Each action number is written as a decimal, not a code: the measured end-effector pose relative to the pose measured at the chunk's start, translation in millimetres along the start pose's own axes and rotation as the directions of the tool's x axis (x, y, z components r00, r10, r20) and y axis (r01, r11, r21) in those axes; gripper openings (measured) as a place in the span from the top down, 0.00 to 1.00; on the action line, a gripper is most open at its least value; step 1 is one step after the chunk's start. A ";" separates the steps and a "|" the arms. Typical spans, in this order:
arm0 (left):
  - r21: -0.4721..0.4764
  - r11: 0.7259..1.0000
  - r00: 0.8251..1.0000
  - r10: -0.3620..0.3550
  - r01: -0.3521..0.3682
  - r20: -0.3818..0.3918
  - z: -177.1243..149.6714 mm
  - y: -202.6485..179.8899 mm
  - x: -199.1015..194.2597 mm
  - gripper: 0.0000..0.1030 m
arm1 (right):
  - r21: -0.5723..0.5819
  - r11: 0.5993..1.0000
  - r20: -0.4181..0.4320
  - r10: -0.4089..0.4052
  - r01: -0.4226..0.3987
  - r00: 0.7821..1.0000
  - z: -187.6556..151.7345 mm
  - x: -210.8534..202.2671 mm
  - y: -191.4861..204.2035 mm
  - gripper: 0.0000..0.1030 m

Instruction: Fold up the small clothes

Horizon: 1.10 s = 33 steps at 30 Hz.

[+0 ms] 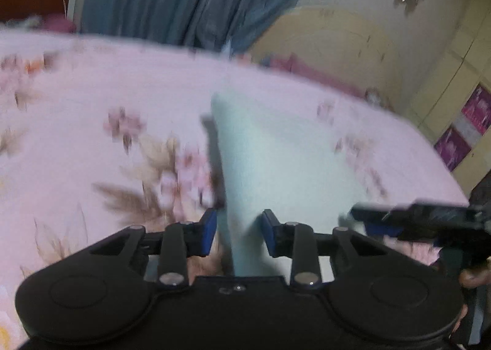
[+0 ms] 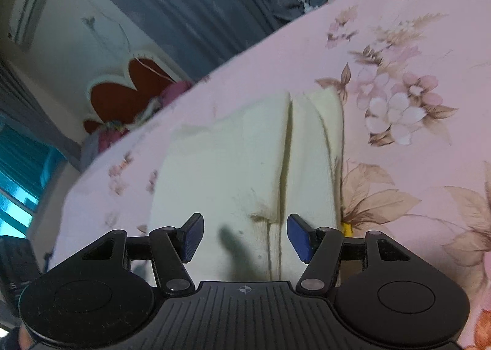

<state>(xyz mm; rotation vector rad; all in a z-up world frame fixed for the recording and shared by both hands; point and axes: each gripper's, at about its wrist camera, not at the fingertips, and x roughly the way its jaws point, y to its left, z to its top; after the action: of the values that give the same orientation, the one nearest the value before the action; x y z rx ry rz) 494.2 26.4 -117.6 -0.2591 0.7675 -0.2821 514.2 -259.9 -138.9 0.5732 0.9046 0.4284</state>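
Here we are at the bed (image 2: pixel 429 28), pink flowered sheet spread flat, and the cream garment (image 2: pixel 239 166) lies on it, right in front of both tools. From the right wrist view, the garment already looks folded lengthwise: two panels lie side by side with a crease running down the middle, so I'd judge at least one fold is in. The right gripper (image 2: pixel 244 235) hovers over the garment's near edge, fingers released and apart, cloth showing below them but nothing pinched. Over on the blurred left wrist view, the left gripper (image 1: pixel 239 233) straddles a raised ridge of the same garment (image 1: pixel 276 159), fingers spread a little to either side; the pads don't appear to press it. Left to do, by my reckoning: a crosswise fold to bring the far end over.
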 end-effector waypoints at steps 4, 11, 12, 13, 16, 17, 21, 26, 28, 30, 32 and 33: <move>0.044 0.998 0.999 -0.041 0.040 0.007 8.4 1.5 10.0 0.71 | -0.013 1.000 -0.010 -0.027 0.027 1.000 0.2 9.6 3.0 0.57; 0.113 0.990 0.996 -0.083 0.087 -0.037 14.2 -10.8 24.7 0.73 | -0.114 0.989 0.017 -0.097 0.098 0.995 3.5 6.9 20.8 0.89; 0.125 0.987 0.995 -0.095 0.097 -0.021 16.0 -15.4 20.1 0.73 | -0.126 0.987 0.030 -0.096 0.099 0.995 3.6 0.2 24.2 0.89; 0.139 0.984 0.994 -0.113 0.111 0.003 16.0 -18.5 16.1 0.79 | -0.133 0.986 0.043 -0.094 0.099 0.995 5.0 -7.2 25.8 0.90; 0.212 0.970 0.991 -0.129 0.120 0.032 19.1 -38.4 12.6 0.79 | -0.139 0.984 0.062 -0.103 0.111 0.993 6.4 -28.7 19.2 0.90; 0.228 0.966 0.992 -0.122 0.119 0.002 18.5 -43.4 21.0 0.79 | -0.133 0.983 0.043 -0.126 0.130 0.991 5.2 -27.2 12.1 0.90; 0.251 0.964 0.992 -0.065 0.091 -0.108 9.2 -48.6 50.7 0.79 | -0.023 0.992 0.012 -0.125 0.125 0.992 1.6 -22.2 -16.4 0.90; 0.211 0.971 0.989 -0.087 0.112 -0.123 16.6 -37.6 52.9 0.77 | -0.088 0.987 0.021 -0.133 0.134 0.991 3.6 -26.3 -9.0 0.90; 0.232 0.967 0.988 -0.077 0.106 -0.131 17.3 -34.8 60.1 0.76 | -0.100 0.984 0.005 -0.150 0.150 0.989 3.3 -22.1 -11.7 0.90; 0.210 0.969 0.989 -0.113 0.131 -0.093 28.5 -31.3 58.7 0.77 | -0.115 0.983 -0.003 -0.146 0.145 0.989 3.2 -22.6 -10.2 0.90; 0.193 0.971 0.990 -0.136 0.143 -0.047 40.5 -25.6 60.5 0.72 | -0.132 0.978 0.075 -0.152 0.161 0.986 6.7 -36.2 -6.5 0.90; 0.197 0.972 0.991 -0.123 0.130 -0.045 47.5 -24.3 67.2 0.72 | -0.132 0.975 0.123 -0.164 0.180 0.979 12.0 -42.5 -2.9 0.84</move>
<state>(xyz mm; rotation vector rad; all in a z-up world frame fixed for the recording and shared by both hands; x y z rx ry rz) 570.2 -13.2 -120.0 -0.1142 0.7495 -0.4819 501.0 -289.8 -109.1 0.3799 0.8023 0.2985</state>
